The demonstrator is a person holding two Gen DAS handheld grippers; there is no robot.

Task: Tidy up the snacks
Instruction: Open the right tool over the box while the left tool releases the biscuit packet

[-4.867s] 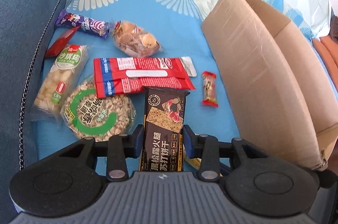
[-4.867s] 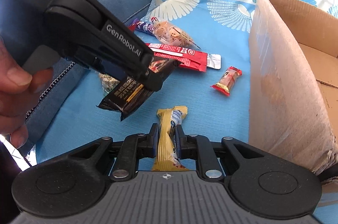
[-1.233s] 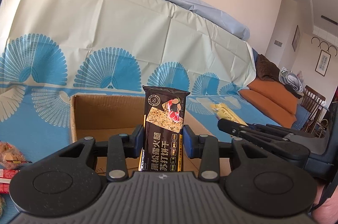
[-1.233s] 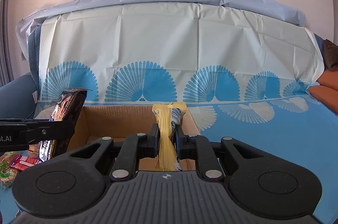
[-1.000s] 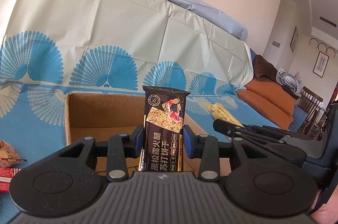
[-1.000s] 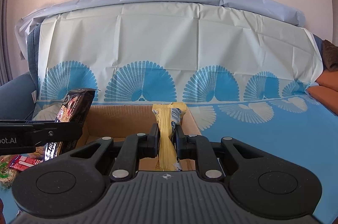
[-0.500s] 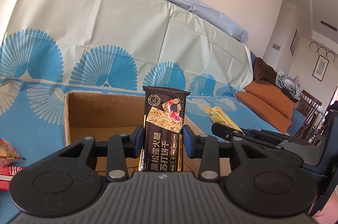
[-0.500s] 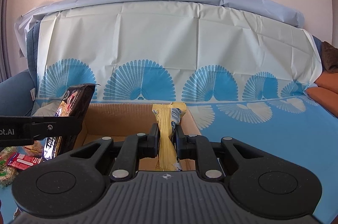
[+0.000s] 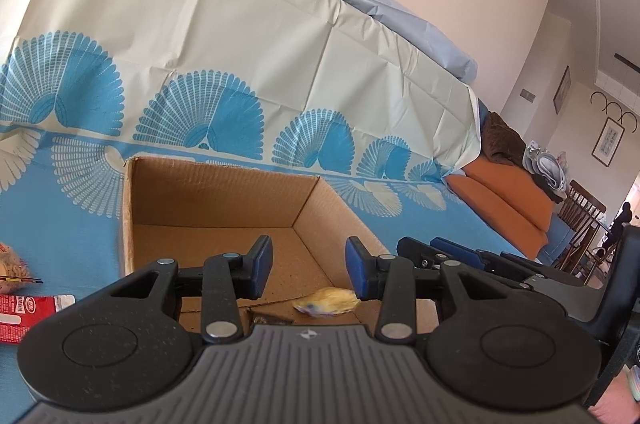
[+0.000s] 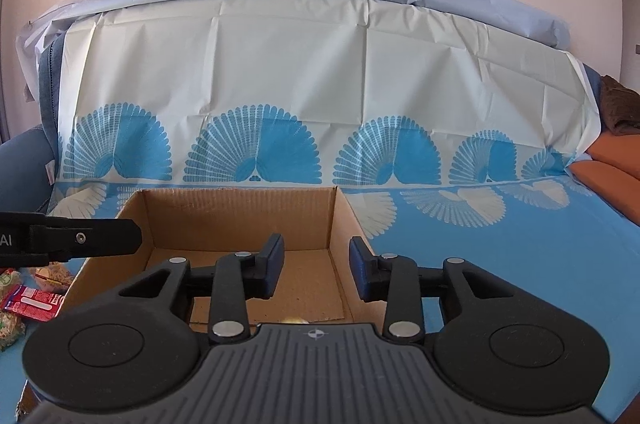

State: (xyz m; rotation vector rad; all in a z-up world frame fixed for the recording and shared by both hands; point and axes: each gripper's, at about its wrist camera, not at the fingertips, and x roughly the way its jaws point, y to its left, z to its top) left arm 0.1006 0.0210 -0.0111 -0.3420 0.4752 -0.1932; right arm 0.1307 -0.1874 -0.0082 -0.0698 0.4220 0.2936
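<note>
Sofa cover (image 10: 520, 244), blue fan print: carries everything.

Cardboard box (image 9: 216, 195), open top, centre: receiving bin.

Left claw (image 9: 308, 266), above box: spread, empty; half a second ago it pinched the dark cracker packet. Dark corner (image 9: 270, 320) at 6 o'clock on the box floor is probably that packet.

Right claw (image 10: 316, 268), above box: jaws have just been opening, nothing between them.

Yellow snack (image 9: 326, 301): released, lying on box floor at 5 o'clock.

Red packet (image 9: 24, 312) and loose snacks, 9 o'clock outside box: judged still to collect.
</note>
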